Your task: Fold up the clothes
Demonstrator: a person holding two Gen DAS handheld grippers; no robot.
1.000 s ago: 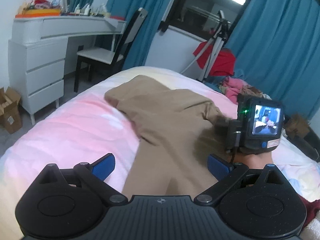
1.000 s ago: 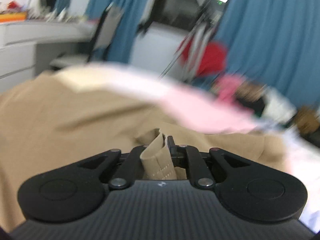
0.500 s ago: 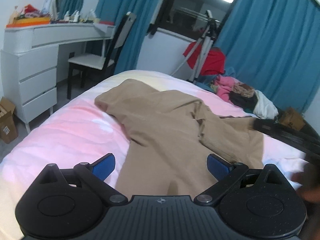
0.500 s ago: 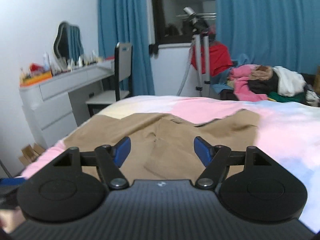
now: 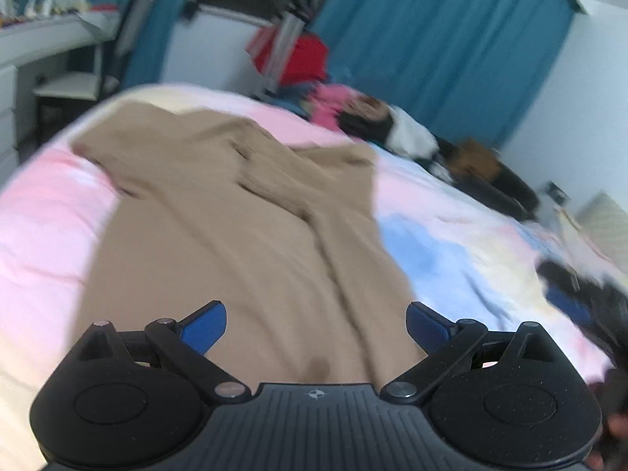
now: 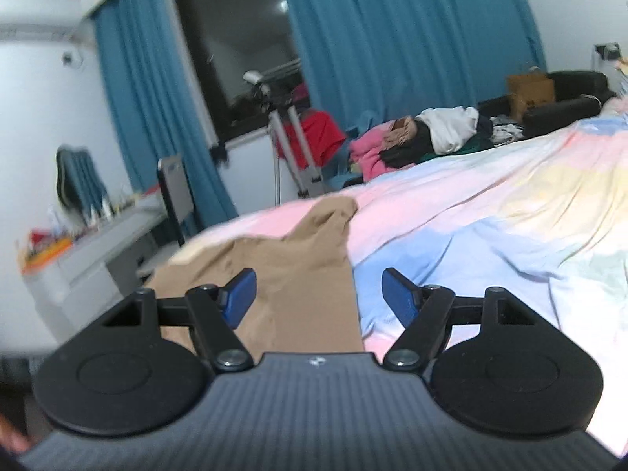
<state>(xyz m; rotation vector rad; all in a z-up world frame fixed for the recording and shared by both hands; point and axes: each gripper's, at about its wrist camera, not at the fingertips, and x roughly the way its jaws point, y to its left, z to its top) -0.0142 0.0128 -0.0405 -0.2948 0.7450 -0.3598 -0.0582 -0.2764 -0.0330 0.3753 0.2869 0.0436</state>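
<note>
We take the bed [image 5: 47,212] as our landmark: its cover is pastel, pink on the left side, turning blue and pale yellow toward the right. To the left of the bed stands a white dresser [image 6: 78,274] with small bottles on top, and a chair [image 5: 90,82] sits just beside it. Behind the bed hang blue curtains [image 6: 392,39] on either side of a dark window [image 6: 235,39], with a tripod [image 6: 290,145] and something red in front of it. At the far edge of the bed, right of the tripod, lies a pile of clothes [image 6: 424,137], pink, dark and white.

The tan garment [image 5: 243,235] is spread on the left half of the bed, wrinkled, its long part running toward us; its right edge meets the blue patch of the cover.

Our left gripper [image 5: 316,325] hangs above the near end of the garment, its blue pads set wide apart, with nothing between them. Our right gripper [image 6: 318,298] is over the garment's right edge, also spread wide and holding nothing. Both views are blurred.
</note>
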